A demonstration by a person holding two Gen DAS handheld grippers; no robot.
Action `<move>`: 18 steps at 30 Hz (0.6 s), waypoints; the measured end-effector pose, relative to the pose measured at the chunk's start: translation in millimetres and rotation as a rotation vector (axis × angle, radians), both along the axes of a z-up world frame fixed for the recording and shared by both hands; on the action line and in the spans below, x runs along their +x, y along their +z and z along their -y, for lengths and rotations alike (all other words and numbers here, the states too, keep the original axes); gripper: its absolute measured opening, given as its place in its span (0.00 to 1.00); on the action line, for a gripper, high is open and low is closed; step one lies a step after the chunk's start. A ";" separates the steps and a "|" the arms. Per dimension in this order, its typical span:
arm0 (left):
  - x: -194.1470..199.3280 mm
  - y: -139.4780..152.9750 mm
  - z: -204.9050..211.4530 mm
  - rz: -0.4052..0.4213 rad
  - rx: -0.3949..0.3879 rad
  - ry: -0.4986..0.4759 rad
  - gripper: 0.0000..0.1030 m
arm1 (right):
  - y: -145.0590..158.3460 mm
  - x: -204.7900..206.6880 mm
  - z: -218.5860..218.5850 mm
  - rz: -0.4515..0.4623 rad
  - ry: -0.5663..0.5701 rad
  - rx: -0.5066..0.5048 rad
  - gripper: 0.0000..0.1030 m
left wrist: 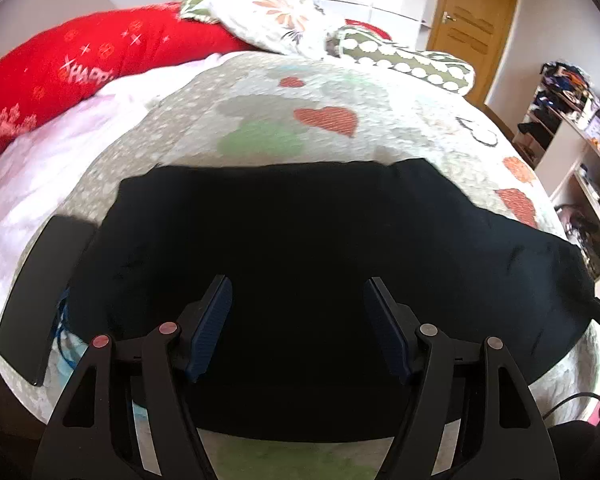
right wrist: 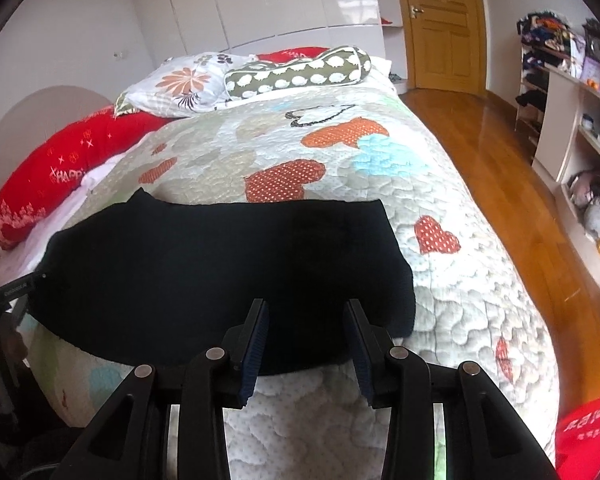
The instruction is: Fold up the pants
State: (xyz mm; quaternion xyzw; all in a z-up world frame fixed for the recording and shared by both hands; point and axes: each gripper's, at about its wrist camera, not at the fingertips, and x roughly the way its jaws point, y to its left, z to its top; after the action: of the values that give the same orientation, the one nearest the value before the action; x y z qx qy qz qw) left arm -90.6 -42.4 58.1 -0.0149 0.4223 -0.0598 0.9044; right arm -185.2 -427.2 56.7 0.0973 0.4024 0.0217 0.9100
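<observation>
A: What does the left wrist view give that the right one lacks?

B: A dark flat phone-like slab (left wrist: 44, 296) at the lower left of the frame, lying on the quilt (left wrist: 340, 92) just beside the black pants (left wrist: 300, 240). The pants spread across the middle of the frame on the bed. The left claw (left wrist: 298, 300) stands wide open above them, holding nothing.

A: Anything hard to make out there?

B: The pants are so dark that no folds or seams show. Their near edge is partly hidden behind the claw's arms. The shelves (left wrist: 572, 128) at the right edge are blurred clutter.

A: Any writing?

B: "HAPP" in white on the red pillow (left wrist: 80, 76), upper left; the rest is cut off.

A: And the right wrist view?

B: It alone shows the wooden floor (right wrist: 480, 152) on the right, the whole door (right wrist: 440, 24) at the top, and the pants (right wrist: 220, 264) ending in a straight edge at mid-right. The right claw (right wrist: 307, 320) is open and empty over their near edge.

A: Hidden or readable bits?

B: A dark object (right wrist: 16, 286) at the left edge carries small lettering too tiny to read. "HAPP" shows again on the red pillow (right wrist: 60, 172). White characters on a red item (right wrist: 588, 428) at the lower right are illegible.
</observation>
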 end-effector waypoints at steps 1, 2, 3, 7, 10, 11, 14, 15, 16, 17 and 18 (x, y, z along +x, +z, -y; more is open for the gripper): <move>-0.1 1.3 4.5 0.004 0.003 -0.013 0.67 | 0.2 -1.7 0.3 0.003 -0.001 0.000 0.37; -0.2 2.6 9.2 0.009 0.005 -0.025 0.67 | 0.4 -3.4 0.5 0.004 -0.001 0.001 0.37; -0.1 4.3 15.1 0.014 0.008 -0.040 0.67 | 0.7 -5.4 0.4 0.003 0.000 0.000 0.38; 2.1 8.6 38.2 0.017 0.005 -0.118 0.67 | 3.1 -12.2 4.3 0.008 -0.015 -0.020 0.40; 5.2 11.4 56.9 0.022 -0.001 -0.169 0.67 | 2.6 -15.5 13.3 -0.008 -0.061 -0.064 0.43; 6.6 12.0 62.1 0.019 -0.005 -0.183 0.67 | 2.6 -16.9 16.9 -0.011 -0.077 -0.071 0.43; 8.3 13.4 76.2 0.012 -0.008 -0.217 0.67 | 4.0 -21.1 26.7 -0.010 -0.103 -0.067 0.43; 8.6 14.0 82.3 0.014 -0.004 -0.230 0.67 | 4.3 -22.1 29.8 -0.008 -0.109 -0.069 0.43; 8.5 14.8 86.4 0.016 -0.001 -0.239 0.67 | 4.2 -22.7 31.4 -0.010 -0.111 -0.071 0.43; 8.7 15.1 90.0 0.016 -0.001 -0.248 0.67 | 3.7 -22.9 33.4 -0.013 -0.112 -0.072 0.43; 9.1 15.3 94.7 0.015 0.000 -0.256 0.67 | 3.5 -22.8 34.2 -0.015 -0.112 -0.073 0.43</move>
State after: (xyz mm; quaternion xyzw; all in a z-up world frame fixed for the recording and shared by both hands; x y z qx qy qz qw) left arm -81.4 -137.1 73.5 0.0394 0.4138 -0.1750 0.8925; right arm -208.1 -461.4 60.2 0.0867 0.4036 -0.0447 0.9097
